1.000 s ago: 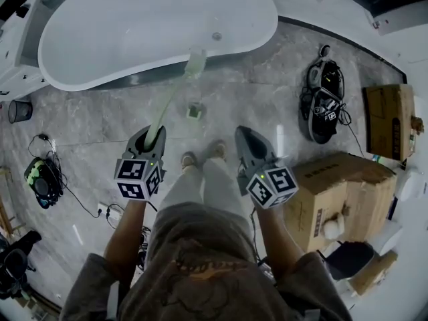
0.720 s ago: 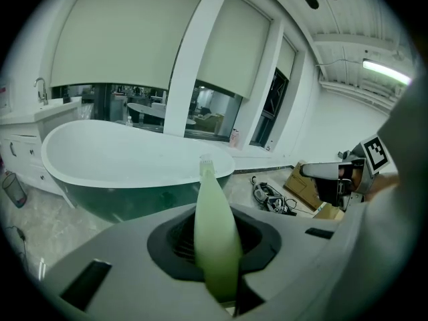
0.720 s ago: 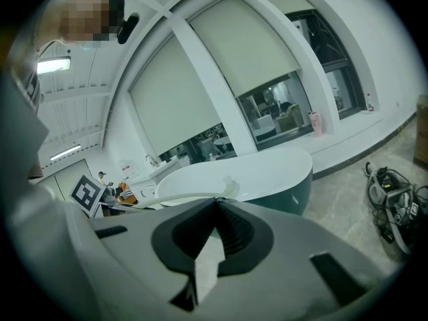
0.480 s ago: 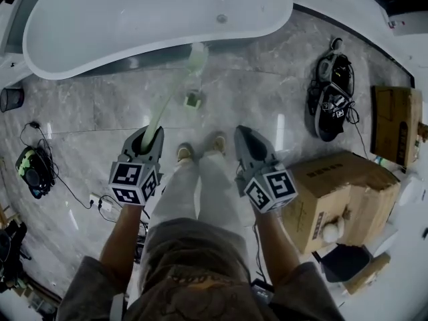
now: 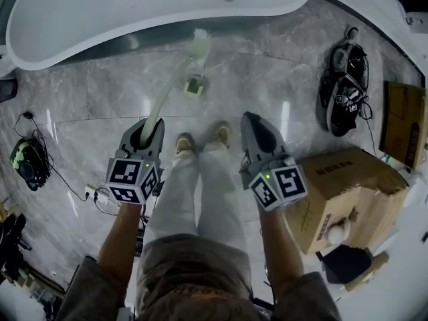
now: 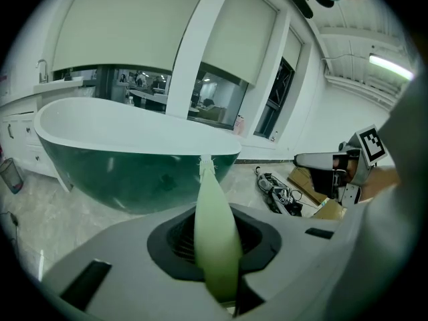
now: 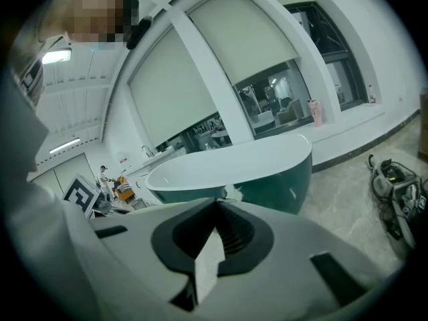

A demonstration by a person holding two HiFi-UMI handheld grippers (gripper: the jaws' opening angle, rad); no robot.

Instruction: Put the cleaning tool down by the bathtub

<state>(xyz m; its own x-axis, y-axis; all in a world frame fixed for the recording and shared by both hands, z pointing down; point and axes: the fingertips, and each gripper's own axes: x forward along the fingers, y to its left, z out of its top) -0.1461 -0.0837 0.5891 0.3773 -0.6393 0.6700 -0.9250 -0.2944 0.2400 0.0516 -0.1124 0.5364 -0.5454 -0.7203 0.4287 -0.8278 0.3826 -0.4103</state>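
cleaning brush [image 5: 170, 82], pale green and long-handled, slants up from the left claw [image 5: 148, 129] toward the bathtub [image 5: 134, 12] in the head view, its bristled head close to the tub's side over the marble floor [image 5: 281, 65]. the right claw [image 5: 257, 122] hangs farther from the tub, beside the person's legs [image 5: 194, 199]. left gripper view: the jaws clamp the brush handle, which points at the tub wall. right gripper view: jaws pressed together on nothing, tub ahead.

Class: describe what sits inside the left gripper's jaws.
The left gripper is shut on the pale green handle of the cleaning tool. The handle's rear end is covered by the gripper body.
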